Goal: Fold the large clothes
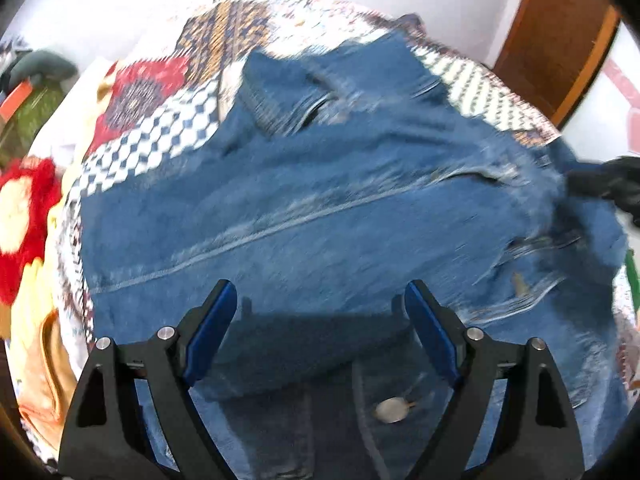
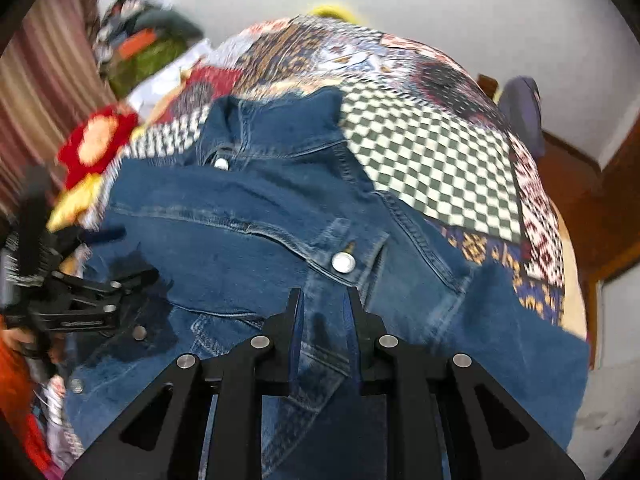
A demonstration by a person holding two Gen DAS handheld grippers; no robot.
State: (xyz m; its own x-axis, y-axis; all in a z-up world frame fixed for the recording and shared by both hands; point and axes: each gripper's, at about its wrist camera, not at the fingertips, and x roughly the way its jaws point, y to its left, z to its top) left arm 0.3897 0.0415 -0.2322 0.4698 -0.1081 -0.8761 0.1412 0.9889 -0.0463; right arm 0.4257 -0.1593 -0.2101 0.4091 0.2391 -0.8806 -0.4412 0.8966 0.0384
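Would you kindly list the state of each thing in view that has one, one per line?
denim jacket: spread on the quilt, partly folded, collar button fastened
left gripper: jaws wide open above the denim, holding nothing
right gripper: jaws nearly closed, pinching a fold of denim
patchwork quilt: laid flat under the jacket
pocket flap: buttoned shut

Matt blue denim jacket (image 2: 280, 216) w/ shiny metal buttons (image 2: 343, 262), patchwork cloth quilt (image 2: 432, 156)
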